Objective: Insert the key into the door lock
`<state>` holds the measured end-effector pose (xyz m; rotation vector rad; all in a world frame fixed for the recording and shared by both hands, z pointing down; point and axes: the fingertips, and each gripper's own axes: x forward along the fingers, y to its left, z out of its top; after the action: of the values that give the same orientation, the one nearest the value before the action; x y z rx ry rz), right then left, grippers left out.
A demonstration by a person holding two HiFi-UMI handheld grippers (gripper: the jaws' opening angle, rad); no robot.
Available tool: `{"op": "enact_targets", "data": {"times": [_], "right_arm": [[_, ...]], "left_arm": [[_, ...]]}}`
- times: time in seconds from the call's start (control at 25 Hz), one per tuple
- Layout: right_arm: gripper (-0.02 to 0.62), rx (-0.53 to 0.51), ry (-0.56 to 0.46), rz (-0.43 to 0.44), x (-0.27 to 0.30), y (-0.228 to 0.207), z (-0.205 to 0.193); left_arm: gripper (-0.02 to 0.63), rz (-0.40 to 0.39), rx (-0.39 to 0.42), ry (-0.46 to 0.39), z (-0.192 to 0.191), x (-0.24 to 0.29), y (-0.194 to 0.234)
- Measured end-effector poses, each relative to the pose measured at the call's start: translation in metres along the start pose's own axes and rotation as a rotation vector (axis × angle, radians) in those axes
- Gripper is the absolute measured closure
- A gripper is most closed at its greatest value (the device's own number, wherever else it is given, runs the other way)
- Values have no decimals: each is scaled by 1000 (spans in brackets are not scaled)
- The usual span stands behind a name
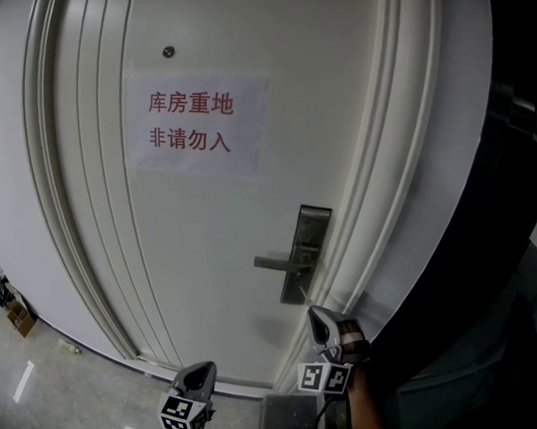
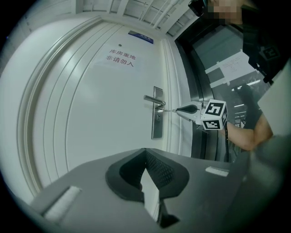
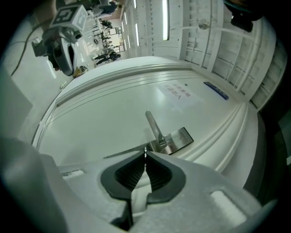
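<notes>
A white door (image 1: 208, 247) carries a steel lock plate (image 1: 307, 250) with a lever handle (image 1: 278, 264). My right gripper (image 1: 314, 312) is shut on a thin metal key (image 1: 304, 295) and points level at the lower part of the plate. In the left gripper view the key (image 2: 170, 109) reaches the plate (image 2: 157, 119) just under the handle (image 2: 152, 98); I cannot tell whether its tip is inside the keyhole. In the right gripper view the key (image 3: 145, 150) shows edge-on between the pads. My left gripper (image 1: 202, 370) hangs back from the door at the lower left, shut and empty.
A paper sign with red characters (image 1: 196, 123) is stuck on the door above the lock. The door frame (image 1: 375, 213) runs close to the right of the plate, with a dark glass wall (image 1: 518, 243) beyond it. Small items lie on the floor (image 1: 20, 313) at the far left.
</notes>
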<state>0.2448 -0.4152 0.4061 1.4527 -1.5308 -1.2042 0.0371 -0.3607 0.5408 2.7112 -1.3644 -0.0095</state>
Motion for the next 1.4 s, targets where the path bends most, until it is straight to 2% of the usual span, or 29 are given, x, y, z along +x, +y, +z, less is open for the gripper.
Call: {"op": "enact_targets", "data": {"times": [0.44, 1.4], "right_arm": [[584, -89, 59, 18, 28, 10, -13], [584, -150, 158, 49, 54, 15, -25]], "left_arm": [[604, 28, -16, -8, -1, 4, 13], [604, 36, -20, -15, 0, 14, 25]]}}
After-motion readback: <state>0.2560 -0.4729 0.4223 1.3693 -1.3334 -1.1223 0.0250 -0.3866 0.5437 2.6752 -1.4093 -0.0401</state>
